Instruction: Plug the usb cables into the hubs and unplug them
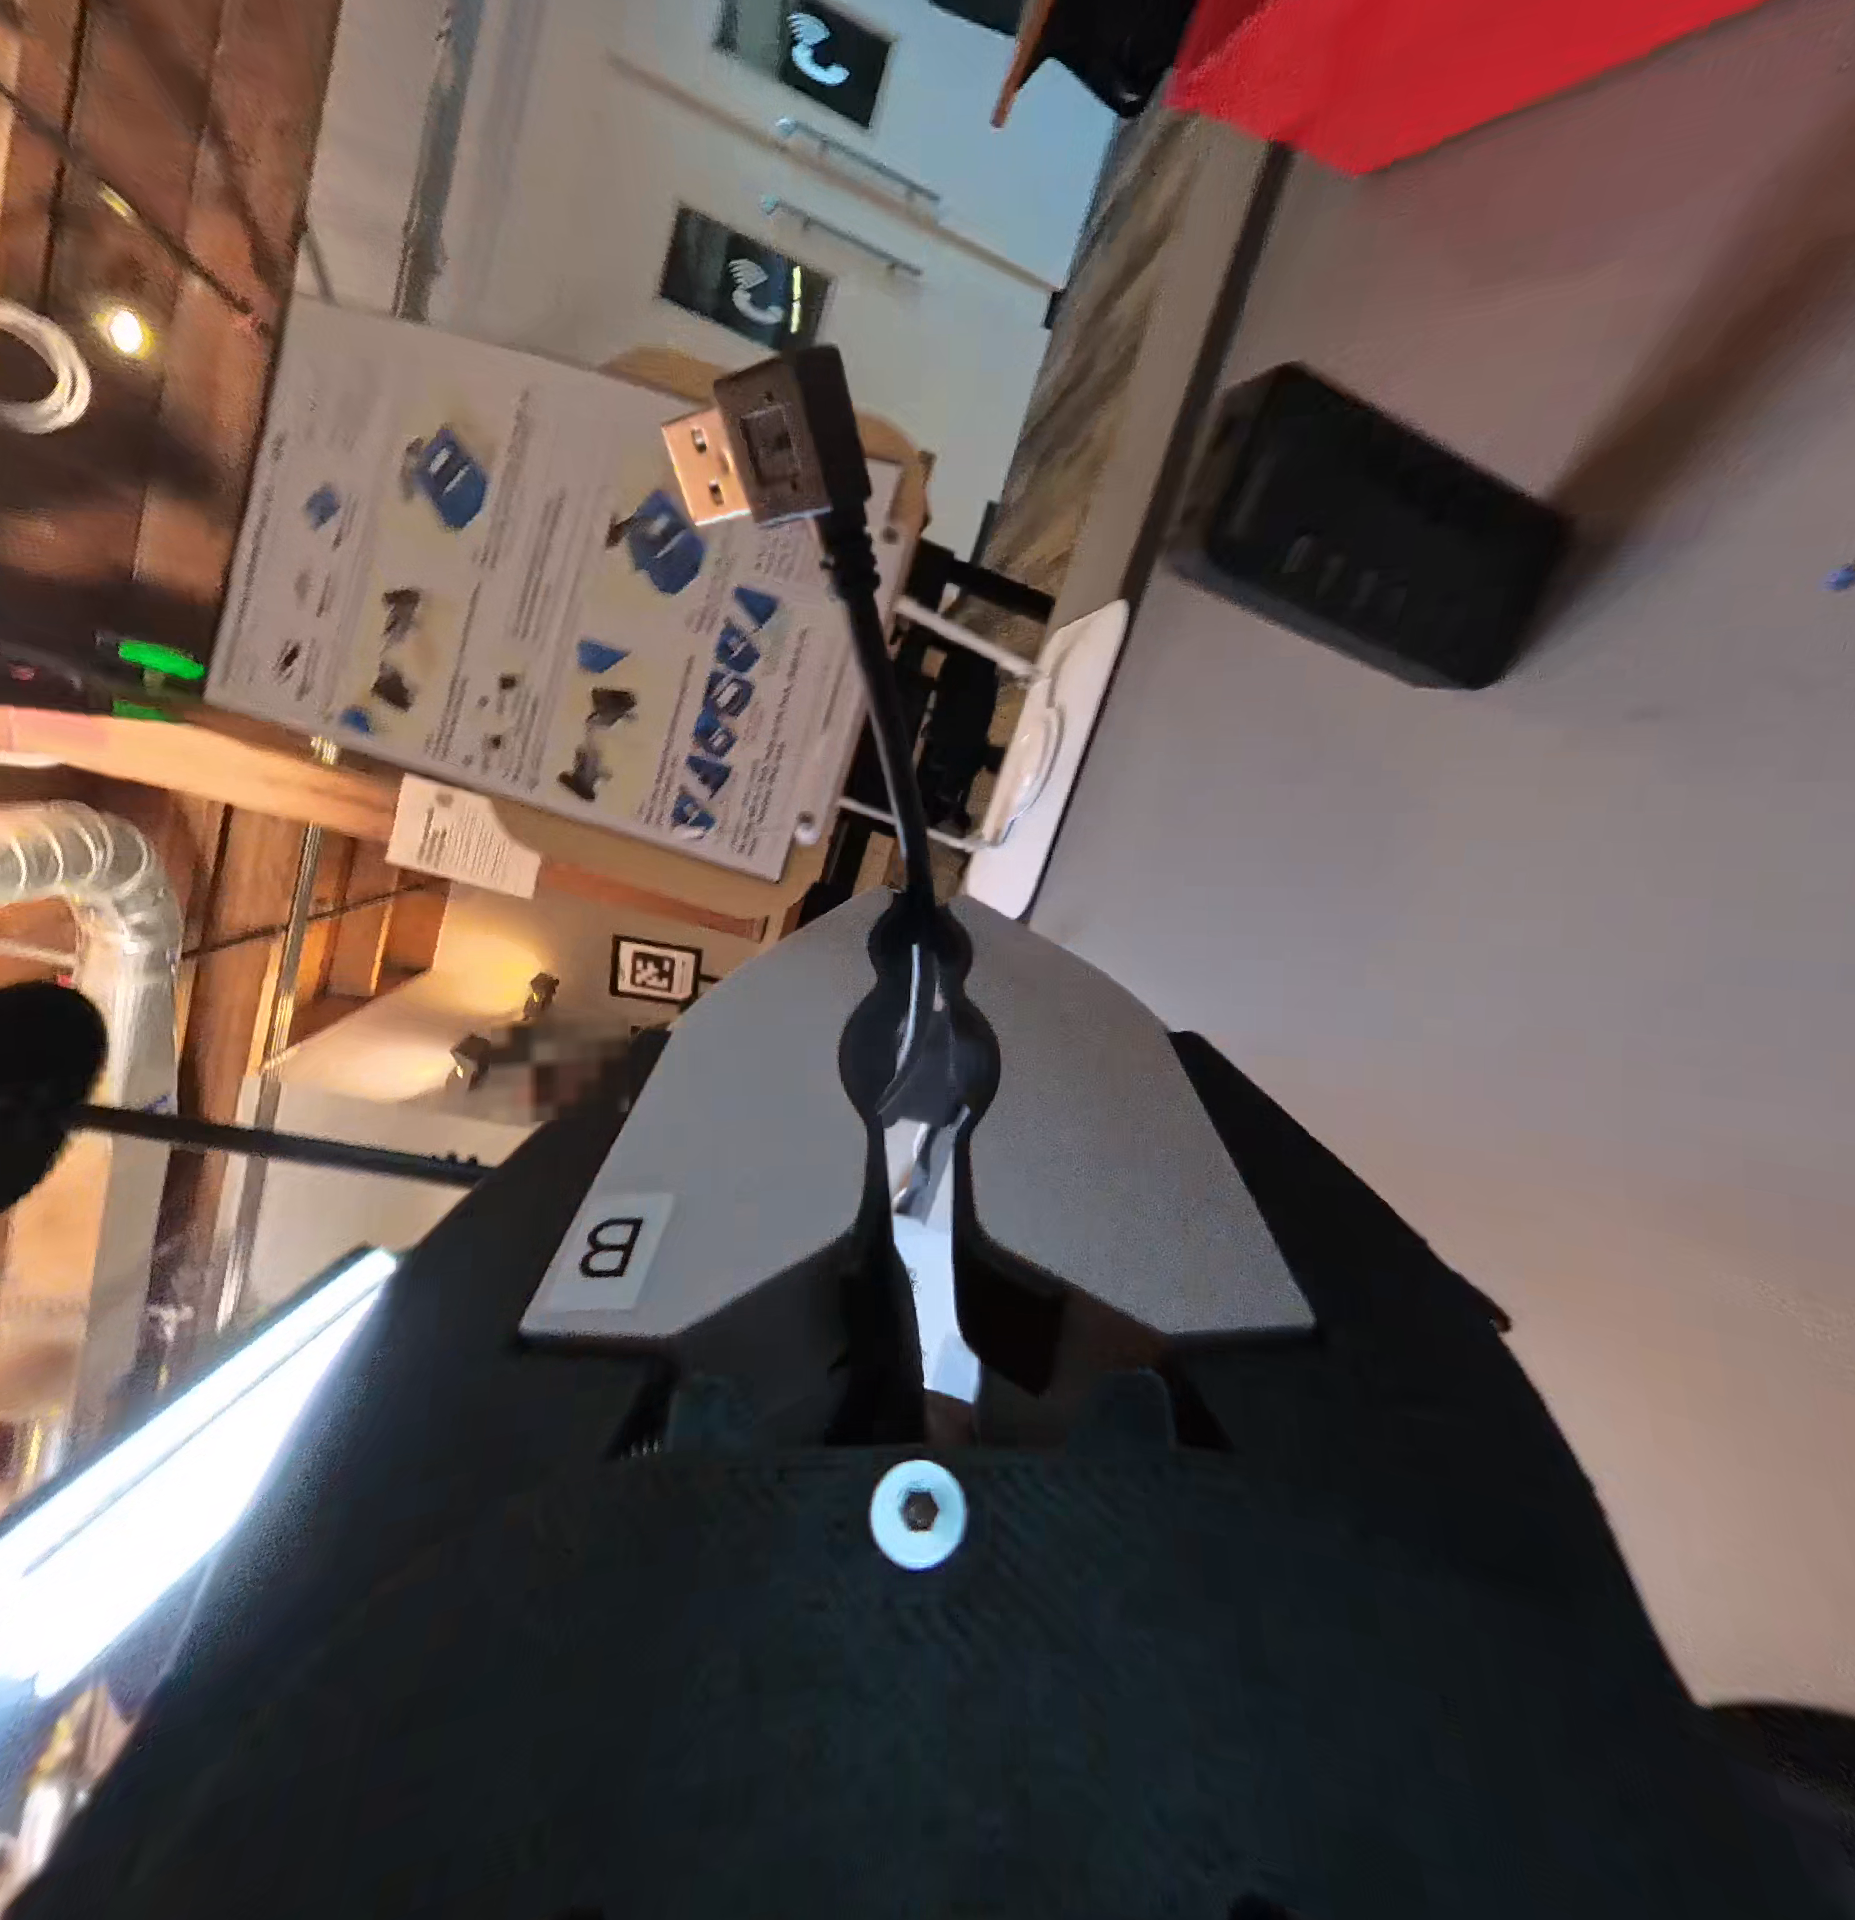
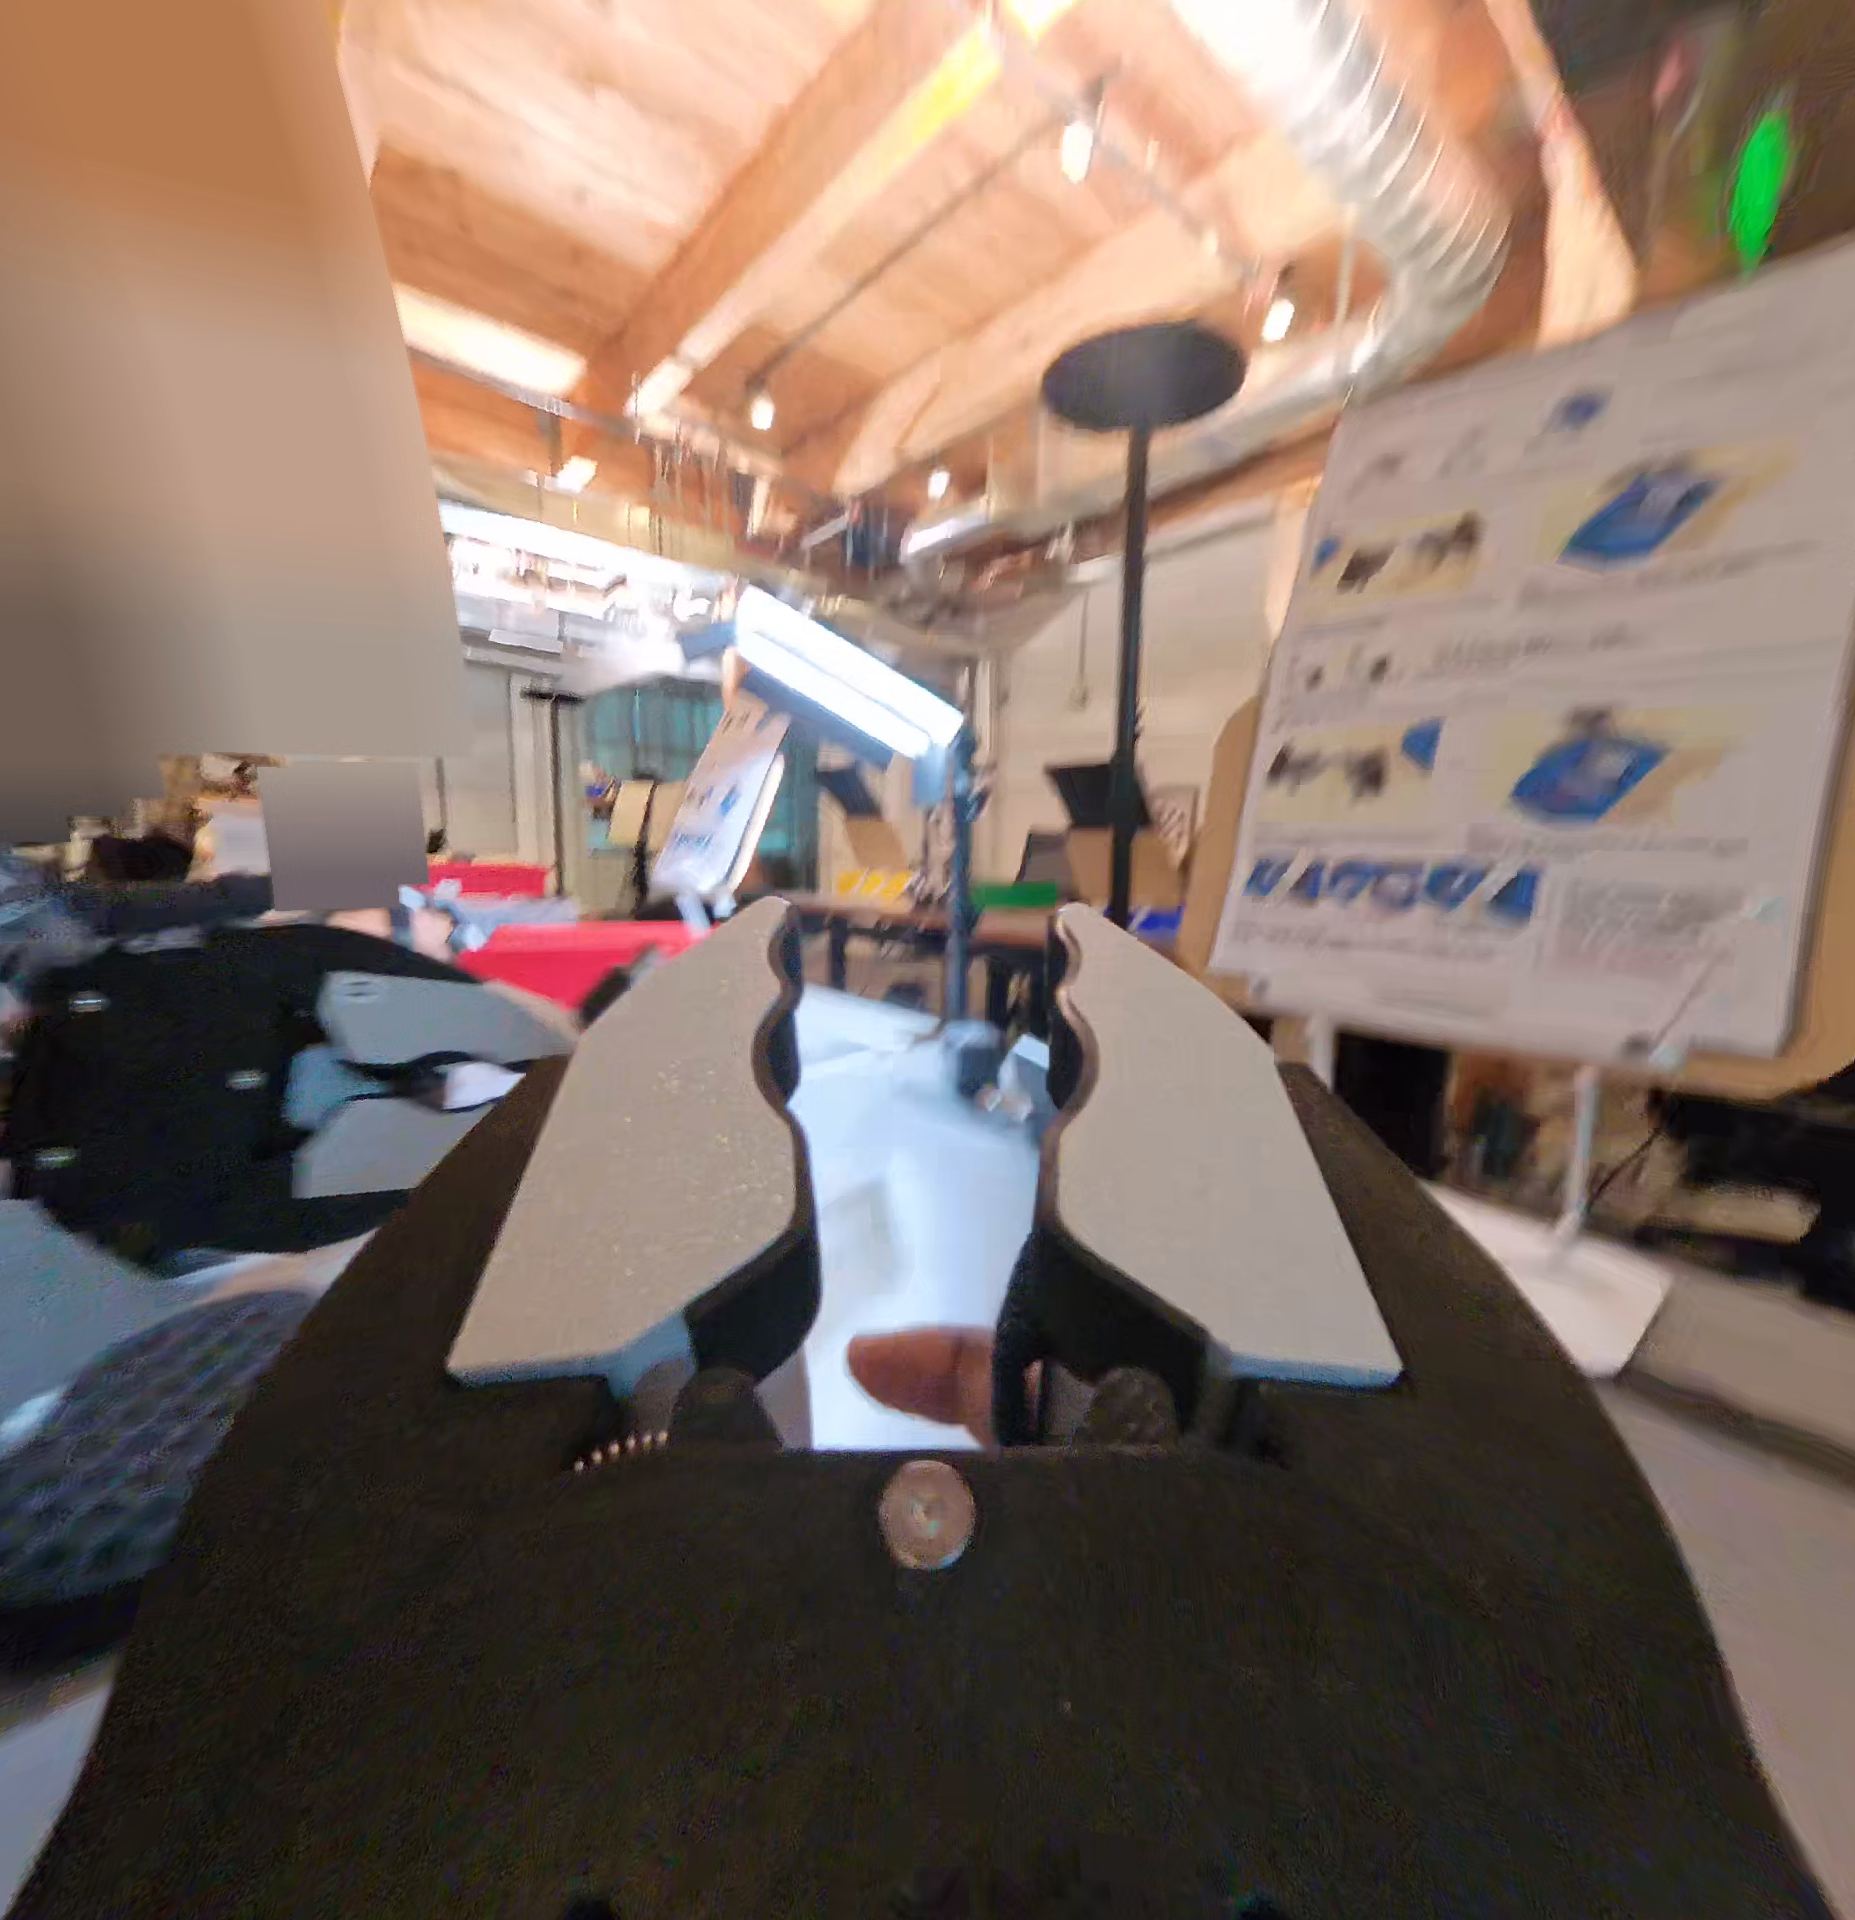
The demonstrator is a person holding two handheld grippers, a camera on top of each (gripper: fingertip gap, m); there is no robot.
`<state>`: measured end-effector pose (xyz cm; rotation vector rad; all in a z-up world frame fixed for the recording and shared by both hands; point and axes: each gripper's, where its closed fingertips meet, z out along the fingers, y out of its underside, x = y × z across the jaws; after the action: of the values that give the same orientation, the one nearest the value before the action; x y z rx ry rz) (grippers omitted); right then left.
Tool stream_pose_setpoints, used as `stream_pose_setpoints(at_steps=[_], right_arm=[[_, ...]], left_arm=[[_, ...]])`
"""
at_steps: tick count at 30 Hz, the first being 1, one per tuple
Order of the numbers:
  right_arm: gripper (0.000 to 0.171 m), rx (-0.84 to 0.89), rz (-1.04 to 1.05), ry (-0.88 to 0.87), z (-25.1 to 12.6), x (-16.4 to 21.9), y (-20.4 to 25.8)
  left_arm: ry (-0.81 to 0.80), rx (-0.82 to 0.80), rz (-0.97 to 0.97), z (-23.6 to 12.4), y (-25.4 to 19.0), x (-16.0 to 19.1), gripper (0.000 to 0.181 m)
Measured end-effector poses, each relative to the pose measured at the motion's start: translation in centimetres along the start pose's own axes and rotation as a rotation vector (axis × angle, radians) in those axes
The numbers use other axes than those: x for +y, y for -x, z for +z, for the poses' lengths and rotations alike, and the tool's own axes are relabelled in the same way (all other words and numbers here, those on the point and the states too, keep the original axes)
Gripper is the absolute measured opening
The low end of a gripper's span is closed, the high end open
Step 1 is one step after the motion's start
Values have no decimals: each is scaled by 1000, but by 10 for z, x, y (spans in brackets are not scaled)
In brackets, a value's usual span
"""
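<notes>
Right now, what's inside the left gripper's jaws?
The left gripper is shut on the black usb cable, plug free beyond the tips. The cable's run further back between the fingers is mostly hidden.

Workshop interior. Timber-clad ceiling [image 2: 694,208] carries a silver ventilation duct [image 2: 1401,229] and small spotlights. A printed poster board [image 2: 1567,665] stands at right, a black pole stand [image 2: 1136,582] beside it. Bright light panel [image 2: 850,675] far centre. Grey table [image 1: 1525,935].
</notes>
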<state>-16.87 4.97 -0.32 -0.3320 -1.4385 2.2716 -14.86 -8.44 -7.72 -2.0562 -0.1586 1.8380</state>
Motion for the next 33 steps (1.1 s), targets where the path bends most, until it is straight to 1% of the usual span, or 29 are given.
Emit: stream_pose_setpoints(at_steps=[2, 4, 6, 9, 12, 15, 17, 20, 21, 22, 25, 27, 29, 30, 31, 32, 33], right_arm=[[43, -56, 97, 138, -12, 29, 25], [44, -106, 196, 281, -22, 60, 45], [43, -116, 273, 350, -27, 79, 53], [35, -139, 387, 309, -20, 81, 56], [33, -153, 513, 287, -13, 82, 58], [30, -141, 585, 250, -7, 82, 57], [27, -125, 585, 241, -4, 84, 55], [25, -136, 518, 260, 0, 88, 60], [15, -141, 485, 262, 1, 88, 62], [9, -145, 443, 255, 2, 87, 63], [9, -130, 266, 215, 3, 82, 64], [8, -106, 158, 121, 4, 70, 64], [8, -58, 122, 46, 4, 61, 59], [8, -39, 163, 9, 4, 57, 55], [8, -21, 247, -40, 3, 52, 50], [8, -8, 365, -93, 3, 49, 43], [8, -3, 499, -138, 2, 48, 37]], left_arm=[[12, -6, 58, 9, -20, -6, 4], [13, -61, 110, 16, -27, -8, 4], [8, -96, 121, 20, -31, -9, 4], [31, -111, 151, 22, -34, -4, 4], [31, -139, 171, 22, -32, -3, 4], [28, -160, 194, 22, -33, -3, 4], [20, -181, 201, 21, -32, -4, 4], [5, -201, 201, 19, -29, -6, 4], [1, -210, 204, 19, -28, -6, 4], [1, -221, 205, 19, -28, -6, 4], [-30, -271, 177, 17, -21, -8, 4], [-117, -322, 66, 11, -12, -17, 10], [-256, -319, -188, 1, 0, -27, 22], [-339, -296, -361, -6, 7, -32, 24], [-428, -259, -556, -13, 15, -36, 27], [-524, -206, -773, -20, 22, -39, 29], [-614, -113, -1008, -24, 25, -42, 31]])
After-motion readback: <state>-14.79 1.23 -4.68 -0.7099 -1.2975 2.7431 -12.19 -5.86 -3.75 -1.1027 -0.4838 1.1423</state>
